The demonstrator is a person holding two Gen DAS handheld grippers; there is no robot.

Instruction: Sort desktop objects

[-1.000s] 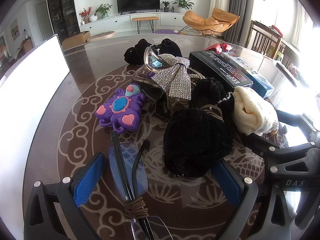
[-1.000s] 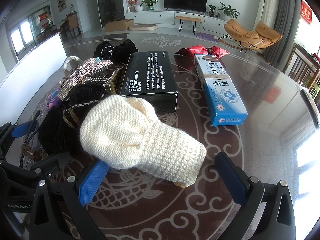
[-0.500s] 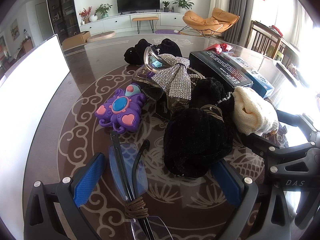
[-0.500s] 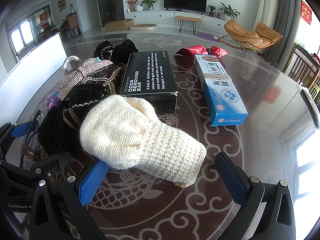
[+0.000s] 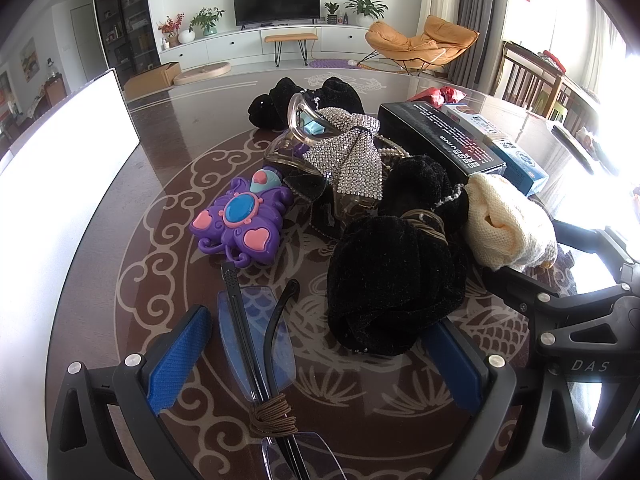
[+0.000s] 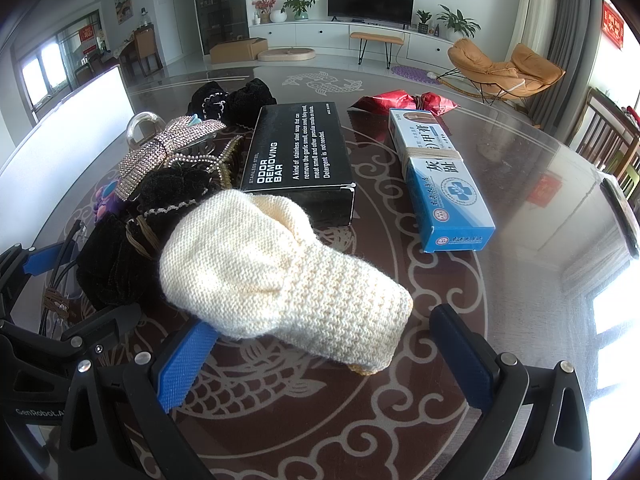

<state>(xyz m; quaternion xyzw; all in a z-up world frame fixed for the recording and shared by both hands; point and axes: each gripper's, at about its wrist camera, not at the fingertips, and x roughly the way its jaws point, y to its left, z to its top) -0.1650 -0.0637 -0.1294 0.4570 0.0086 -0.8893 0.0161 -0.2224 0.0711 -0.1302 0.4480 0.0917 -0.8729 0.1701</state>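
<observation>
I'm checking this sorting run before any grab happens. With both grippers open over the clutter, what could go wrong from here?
1. The left gripper straddles both the rimless glasses bound with a brown elastic and the black velvet scrunchie; closing might catch both or stress a lens.
2. The cream knitted mitten lies against the scrunchie pile, so the right gripper lifting it could drag neighbours.
3. The two grippers sit close together and might collide.

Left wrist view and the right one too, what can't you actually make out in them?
- Glasses: near lens cut off by the bottom edge, left wrist view.
- Red packet: partly behind the blue box, right wrist view.
- Purple toy: mostly hidden by the pile of black hair ties, right wrist view.
- Dark object at the right edge: cut off and glared out.
</observation>
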